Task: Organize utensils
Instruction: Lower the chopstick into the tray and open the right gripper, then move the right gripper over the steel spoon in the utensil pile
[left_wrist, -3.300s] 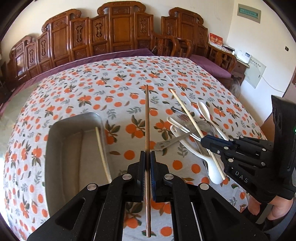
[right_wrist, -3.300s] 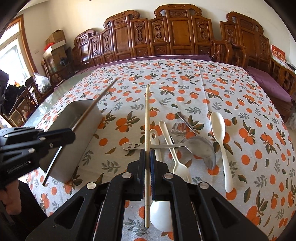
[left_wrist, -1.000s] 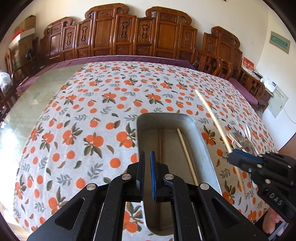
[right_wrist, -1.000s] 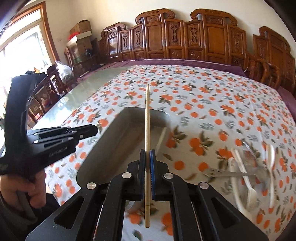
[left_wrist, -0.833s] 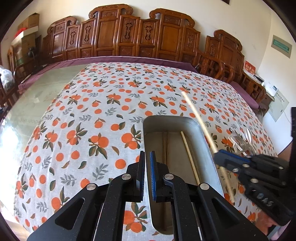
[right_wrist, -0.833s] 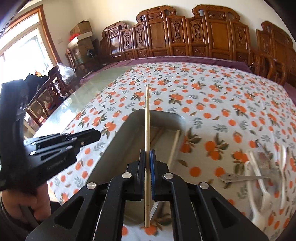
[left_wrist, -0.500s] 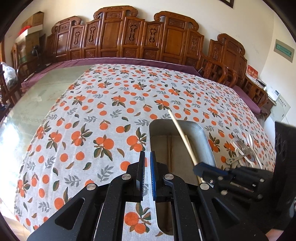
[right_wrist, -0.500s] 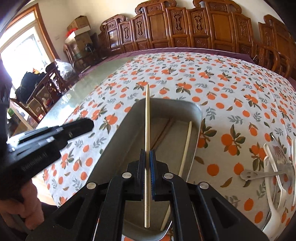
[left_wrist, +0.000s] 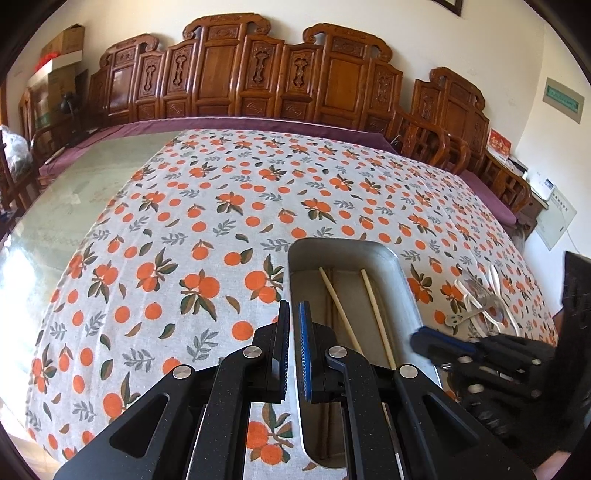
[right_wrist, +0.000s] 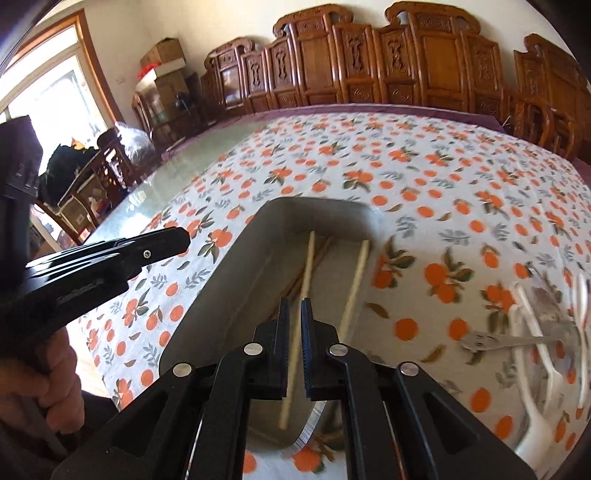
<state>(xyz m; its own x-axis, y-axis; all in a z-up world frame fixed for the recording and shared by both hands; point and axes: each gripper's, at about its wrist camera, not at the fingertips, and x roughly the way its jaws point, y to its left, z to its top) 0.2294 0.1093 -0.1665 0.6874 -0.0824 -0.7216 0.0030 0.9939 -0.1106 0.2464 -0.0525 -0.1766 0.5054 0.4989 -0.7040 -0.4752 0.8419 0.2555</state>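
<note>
A metal tray (left_wrist: 402, 269) (right_wrist: 236, 258) lies on the orange-print cloth. In it are two pale chopsticks and a dark one (left_wrist: 330, 317). My right gripper (right_wrist: 293, 302) hangs over the tray's near end with its jaws parted a crack. One pale chopstick (right_wrist: 304, 280) (left_wrist: 334, 295) shows through that gap, tilted and loose, down in the tray. The other pale chopstick (right_wrist: 354, 284) (left_wrist: 373, 299) lies to its right. My left gripper (left_wrist: 293, 306) is shut and empty, at the tray's left rim. Each gripper appears in the other's view: right gripper (left_wrist: 415, 338), left gripper (right_wrist: 184, 236).
A heap of white plastic spoons and metal cutlery (right_wrist: 517, 338) (left_wrist: 476, 306) lies on the cloth right of the tray. Carved wooden chairs (left_wrist: 266, 81) line the table's far side. A person's hand (right_wrist: 55, 387) grips the left tool's handle.
My right gripper swung left and sank over the tray; the pale chopstick it gripped now lies loose in the tray. The dark chopstick left my left gripper, which now stands shut and empty.
</note>
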